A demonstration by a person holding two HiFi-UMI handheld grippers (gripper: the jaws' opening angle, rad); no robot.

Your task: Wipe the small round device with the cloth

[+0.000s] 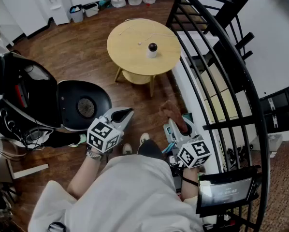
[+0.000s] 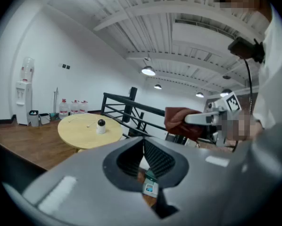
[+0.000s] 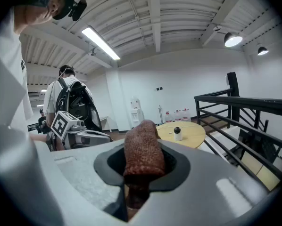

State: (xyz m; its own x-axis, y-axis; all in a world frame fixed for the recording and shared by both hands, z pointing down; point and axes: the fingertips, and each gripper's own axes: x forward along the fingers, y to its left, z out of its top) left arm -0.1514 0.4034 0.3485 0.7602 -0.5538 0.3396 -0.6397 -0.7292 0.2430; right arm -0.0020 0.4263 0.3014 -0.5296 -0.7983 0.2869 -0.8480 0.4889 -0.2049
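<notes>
Stage: approach only, wiping not begun; person stands well short of the table.
Device: small round device (image 1: 152,49), black ball on white base, upright on the round wooden table (image 1: 130,57), far centre, on the table's right half.
R claw: right gripper (image 3: 141,172) clamped on the cloth (image 3: 143,147); reddish-brown wad sticks out past the tips.
L claw: left gripper (image 2: 142,142) has jaws together, nothing btwn them; held near, left of the R one.
Obstacle: black railing (image 1: 217,76) runs along the right, close to the table edge.
Do it well: close in first, keep R arm clear of the railing. Lead w/ the protruding cloth, not the jaw tips. Device looks light & tippy, so prob. steady its base w/ L; light strokes over the ball.
Watch: thin cord (image 1: 139,43) on the tabletop just left of the device; don't snag.
</notes>
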